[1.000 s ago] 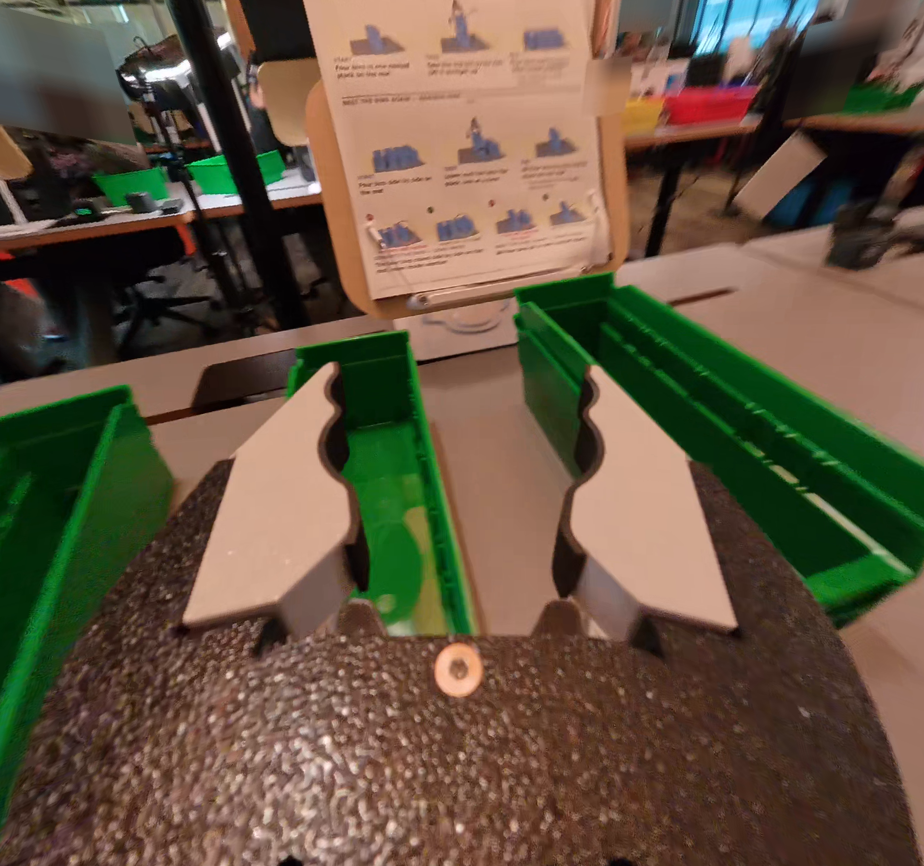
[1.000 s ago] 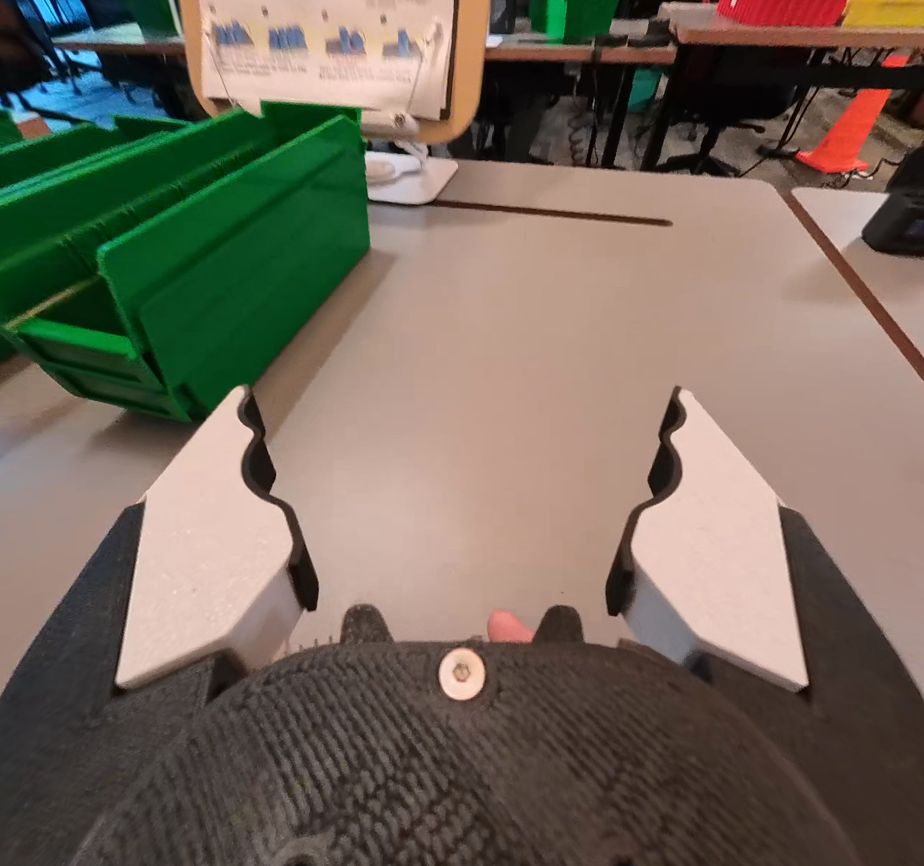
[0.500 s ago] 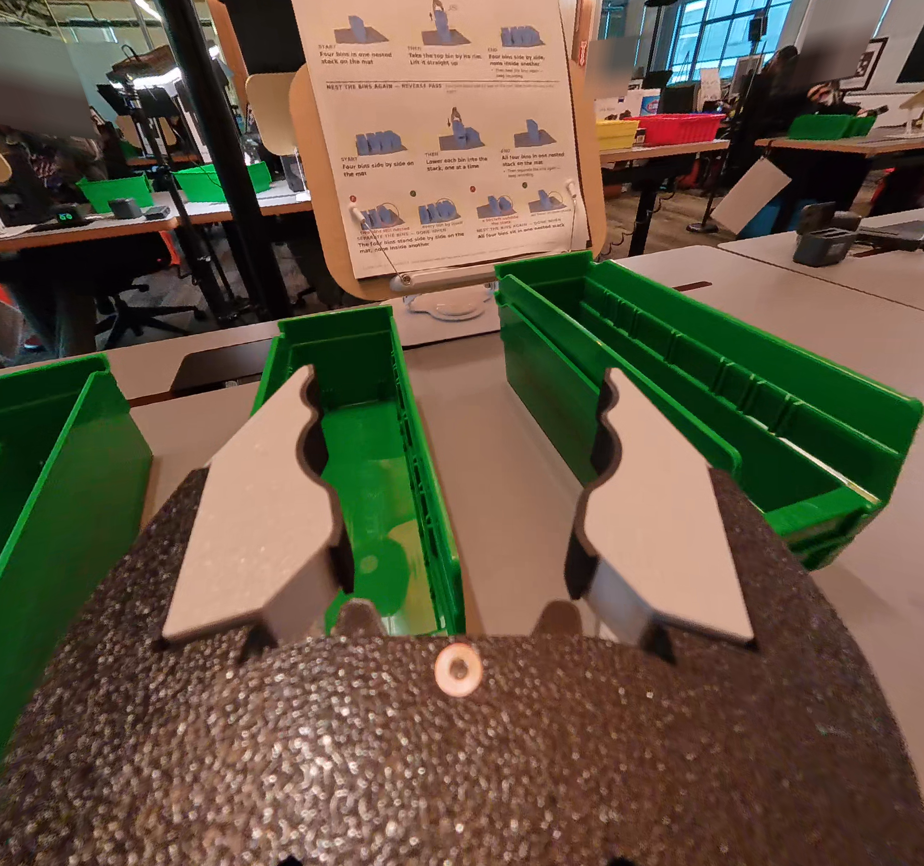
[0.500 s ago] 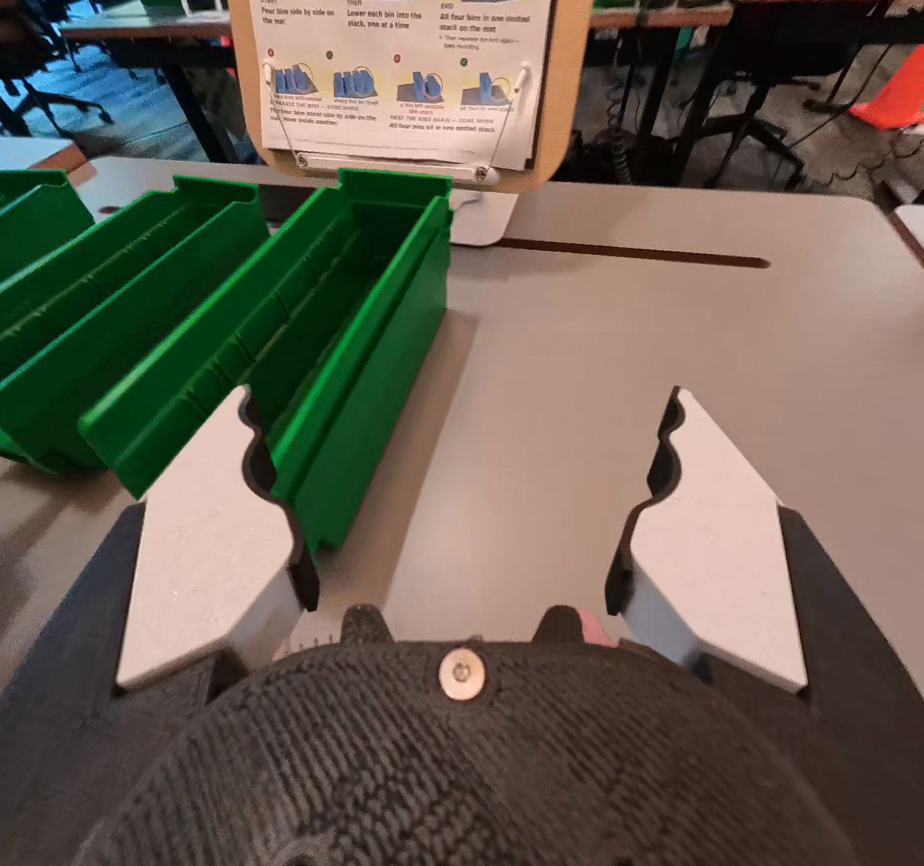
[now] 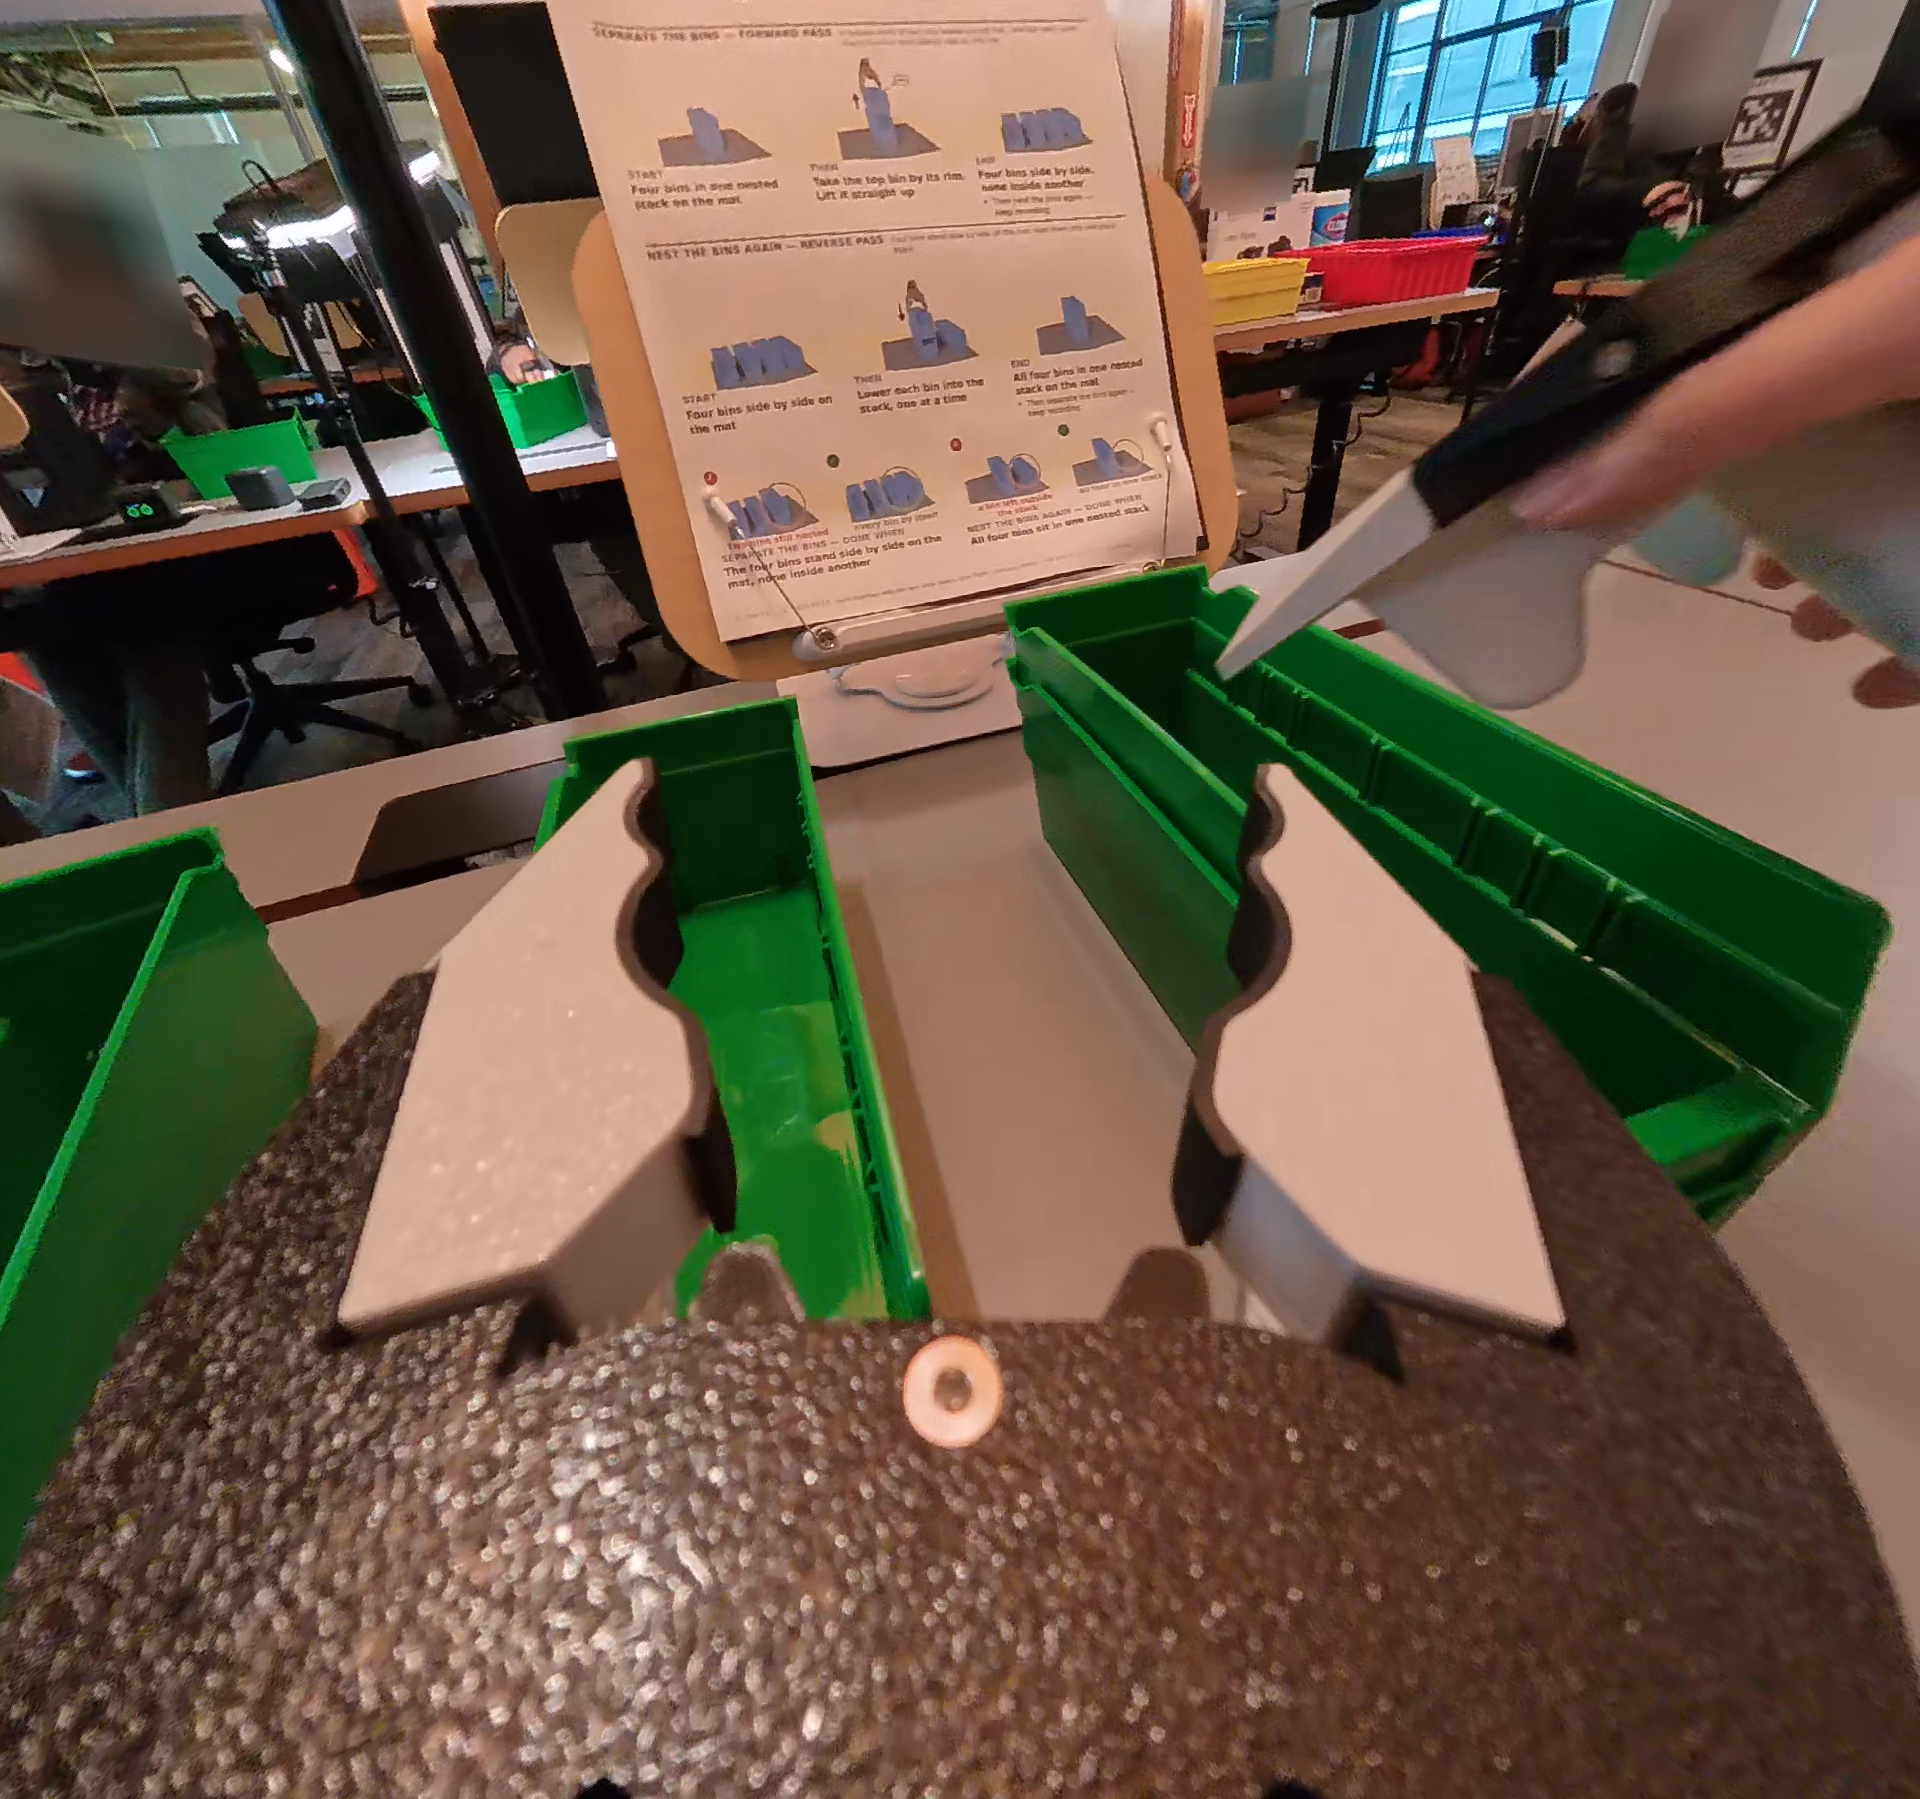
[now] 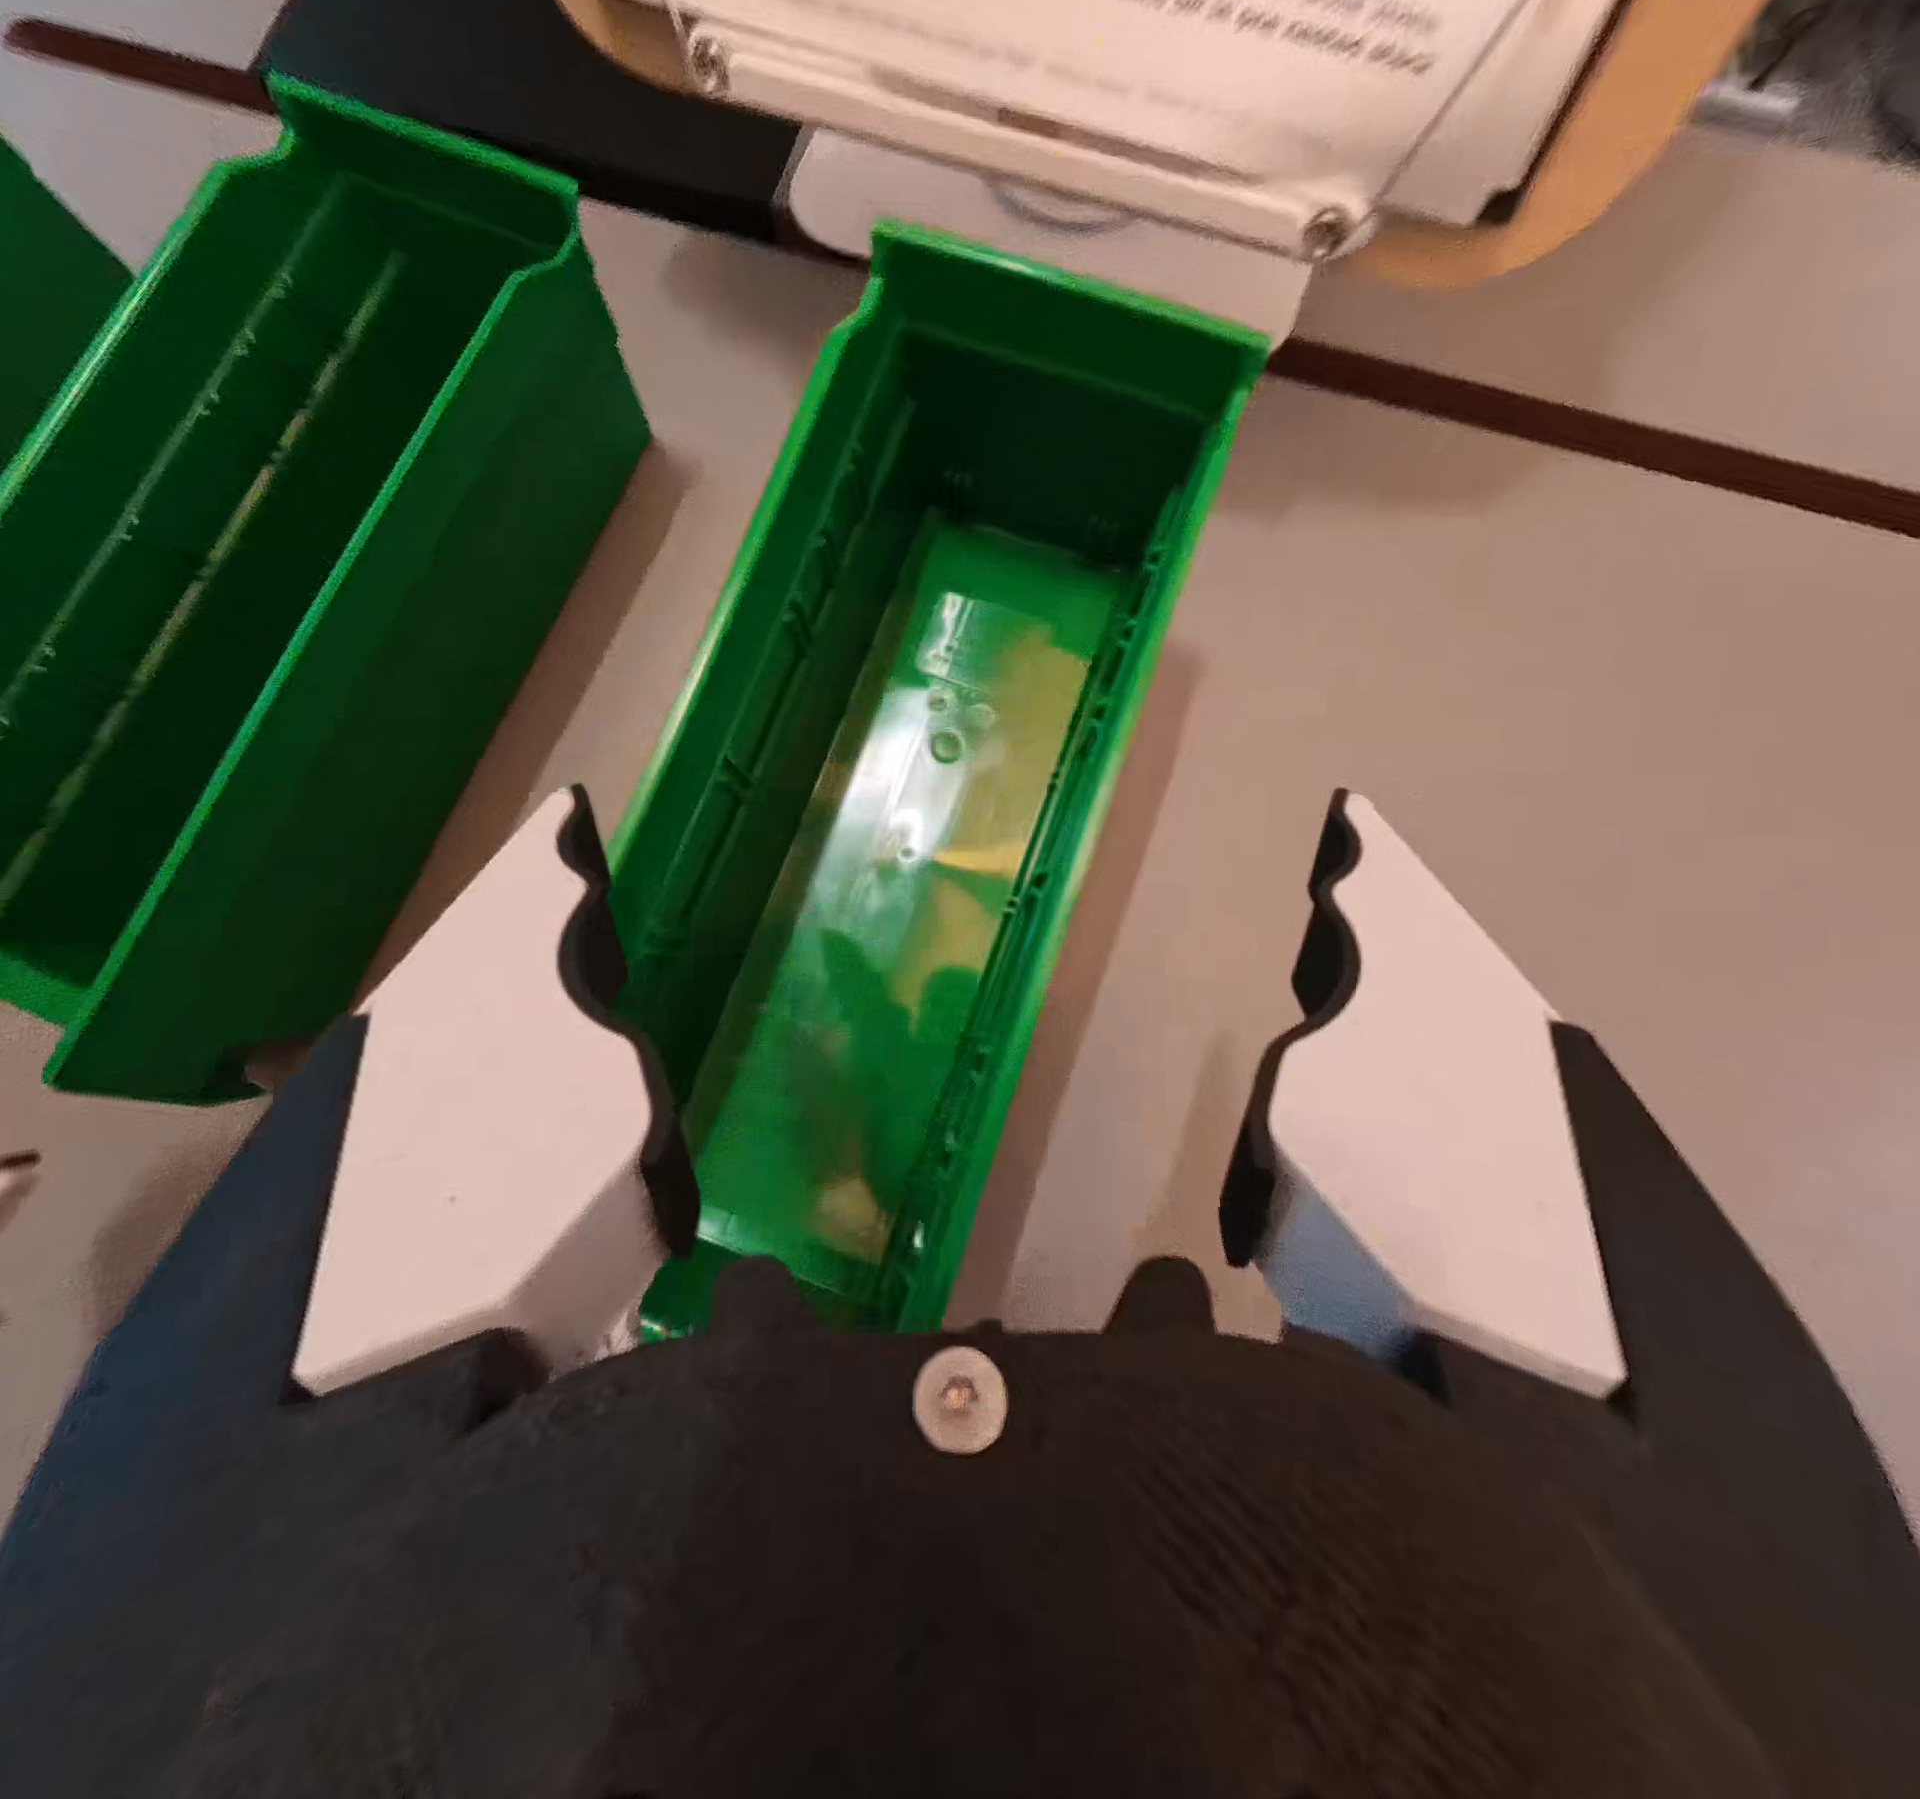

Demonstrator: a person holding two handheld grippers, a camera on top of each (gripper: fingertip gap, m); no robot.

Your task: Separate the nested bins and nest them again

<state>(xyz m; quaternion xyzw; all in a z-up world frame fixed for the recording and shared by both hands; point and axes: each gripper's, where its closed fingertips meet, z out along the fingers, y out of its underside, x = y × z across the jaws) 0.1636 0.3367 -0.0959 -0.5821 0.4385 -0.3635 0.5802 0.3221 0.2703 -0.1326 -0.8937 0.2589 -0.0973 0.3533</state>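
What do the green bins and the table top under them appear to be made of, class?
Green bins: apparently moulded plastic, glossy; the floor mirrors the light, and thin ribs line the walls. Table top: smooth matt grey, perhaps laminate; its look leaves this open.

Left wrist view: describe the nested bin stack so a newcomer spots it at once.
Find the instruction sheet standing at the table's far edge. Before it, take the rightmost stack of green bins. Unlike the single bin on its left, its rim is doubled, and the right tongs hover over its far end.
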